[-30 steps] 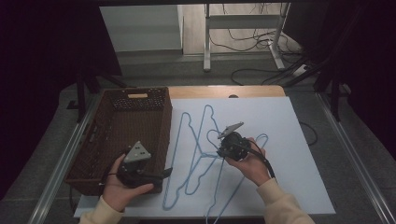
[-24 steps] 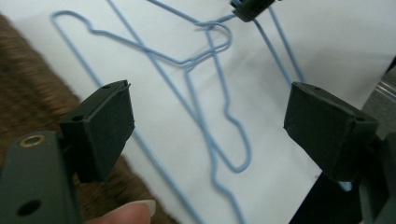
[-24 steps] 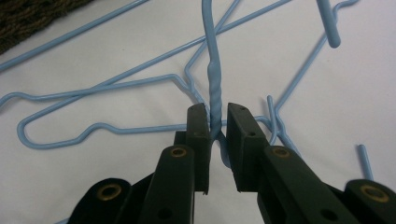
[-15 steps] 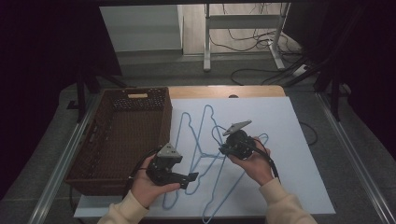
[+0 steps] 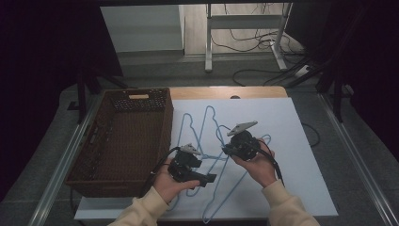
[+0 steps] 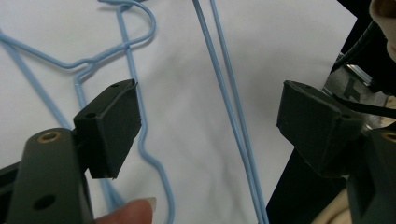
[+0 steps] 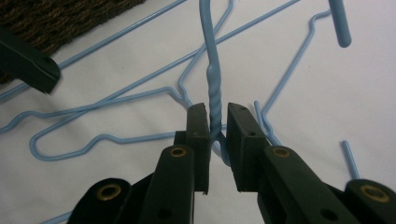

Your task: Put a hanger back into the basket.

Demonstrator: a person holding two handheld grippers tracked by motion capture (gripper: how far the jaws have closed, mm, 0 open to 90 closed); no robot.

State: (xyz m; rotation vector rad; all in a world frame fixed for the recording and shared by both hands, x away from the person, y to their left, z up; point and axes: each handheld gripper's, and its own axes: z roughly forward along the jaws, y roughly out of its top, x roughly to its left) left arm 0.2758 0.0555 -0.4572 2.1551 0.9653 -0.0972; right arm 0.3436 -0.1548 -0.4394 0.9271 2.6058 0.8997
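Blue wire hangers (image 5: pixel 207 123) lie tangled on the white sheet (image 5: pixel 282 122). My right gripper (image 5: pixel 227 149) is shut on the twisted neck of one blue hanger (image 7: pixel 215 100), just below its hook, and the pads (image 7: pixel 198 121) squeeze the wire. My left gripper (image 5: pixel 204 172) hovers low over the hangers near the front of the sheet. In the left gripper view its gripper (image 6: pixel 210 126) is open, its jaws have just been closing a little, and two long hanger wires (image 6: pixel 233 107) run between the pads (image 6: pixel 112 126) untouched.
A brown wicker basket (image 5: pixel 122 136) stands on the left half of the table, its right wall close to my left hand. The white sheet's right part (image 5: pixel 301 160) is bare. Metal rails run along both table sides.
My left gripper has moved right, from the basket's front right corner out over the hangers on the sheet. The right gripper has stayed in place on the hanger neck.
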